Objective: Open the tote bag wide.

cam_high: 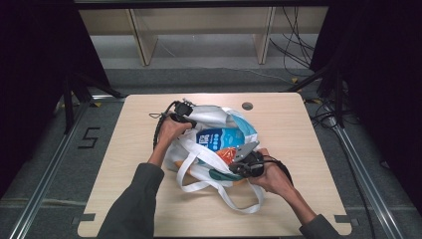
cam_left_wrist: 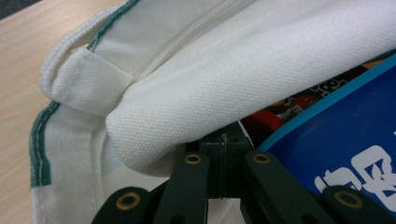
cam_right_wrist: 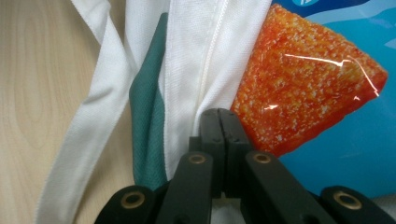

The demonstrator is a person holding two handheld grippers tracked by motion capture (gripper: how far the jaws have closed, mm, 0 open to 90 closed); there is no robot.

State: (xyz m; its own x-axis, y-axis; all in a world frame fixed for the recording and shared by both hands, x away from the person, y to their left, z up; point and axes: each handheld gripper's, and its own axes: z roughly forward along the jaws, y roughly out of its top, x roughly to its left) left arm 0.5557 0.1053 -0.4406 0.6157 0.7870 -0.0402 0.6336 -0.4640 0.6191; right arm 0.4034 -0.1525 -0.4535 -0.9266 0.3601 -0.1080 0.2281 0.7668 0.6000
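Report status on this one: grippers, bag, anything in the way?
Left gripper shut at the bag's far rim. Right gripper shut at the near rim. White tote bag on the table, blue snack packet inside. Loose straps trail nearby.

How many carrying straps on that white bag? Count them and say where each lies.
2 visible: one strap loops on the table left of the right gripper; the other trails toward the near edge. More may be hidden under the white bag.

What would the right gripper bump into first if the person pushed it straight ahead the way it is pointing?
Probably the white bag itself: the right gripper's shut jaws already sit at its zipped edge. Just to one side lies the snack packet with the orange picture, so a slight drift could hit that instead; depth is hard to judge.
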